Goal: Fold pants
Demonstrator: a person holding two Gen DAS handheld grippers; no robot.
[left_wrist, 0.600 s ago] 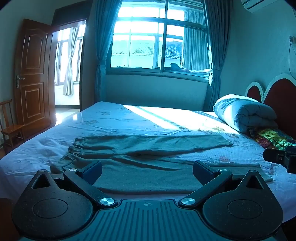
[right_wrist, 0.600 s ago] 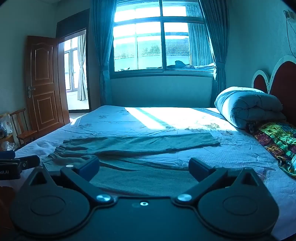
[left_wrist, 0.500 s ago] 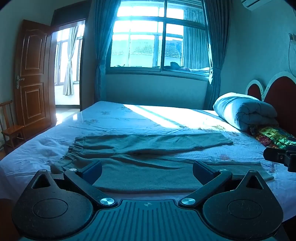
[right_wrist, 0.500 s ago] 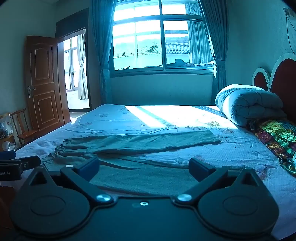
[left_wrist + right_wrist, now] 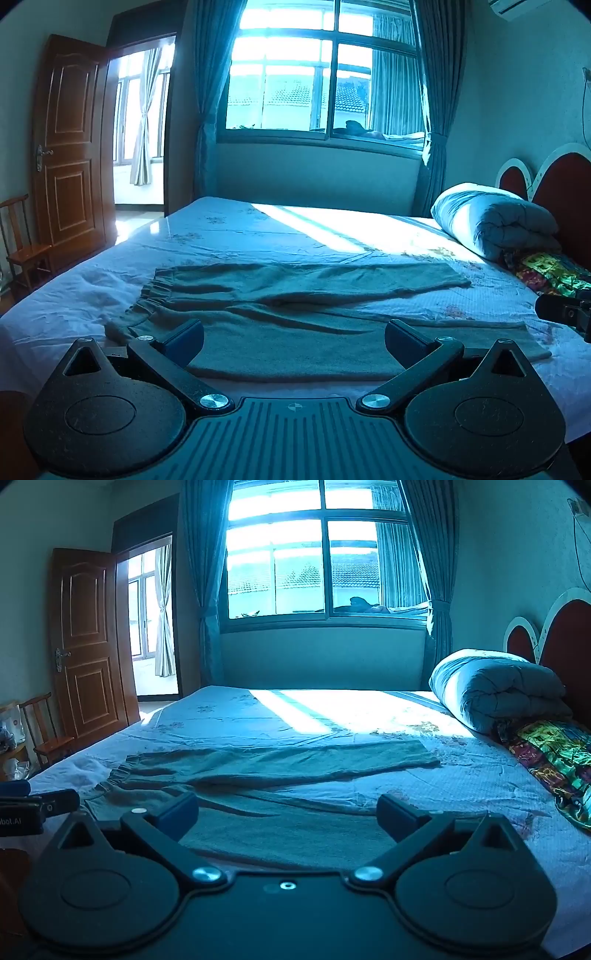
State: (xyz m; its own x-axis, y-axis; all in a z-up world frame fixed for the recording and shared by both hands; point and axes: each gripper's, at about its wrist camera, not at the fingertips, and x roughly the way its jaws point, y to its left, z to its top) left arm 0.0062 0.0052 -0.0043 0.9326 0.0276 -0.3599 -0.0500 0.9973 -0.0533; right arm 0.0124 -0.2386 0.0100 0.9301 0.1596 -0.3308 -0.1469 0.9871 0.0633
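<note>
Grey-green pants (image 5: 295,302) lie flat across the near part of the bed, waistband to the left, both legs stretched to the right and spread apart. The same pants (image 5: 273,775) fill the lower middle of the right wrist view. My left gripper (image 5: 294,341) hovers open above the bed's near edge, over the nearer leg, nothing between its fingers. My right gripper (image 5: 287,814) is open too, also held above the nearer leg and touching nothing. Each gripper shows at the edge of the other's view: the right one (image 5: 565,314), the left one (image 5: 33,806).
The bed (image 5: 258,236) has a pale blue sheet, sunlit at the far side. A rolled grey quilt (image 5: 495,225) and a colourful cloth (image 5: 550,273) lie by the red headboard (image 5: 554,184) on the right. A wooden chair (image 5: 26,251) and an open door (image 5: 70,147) stand left.
Both views have shifted only slightly; the pants lie as before and both grippers stay open above the near edge.
</note>
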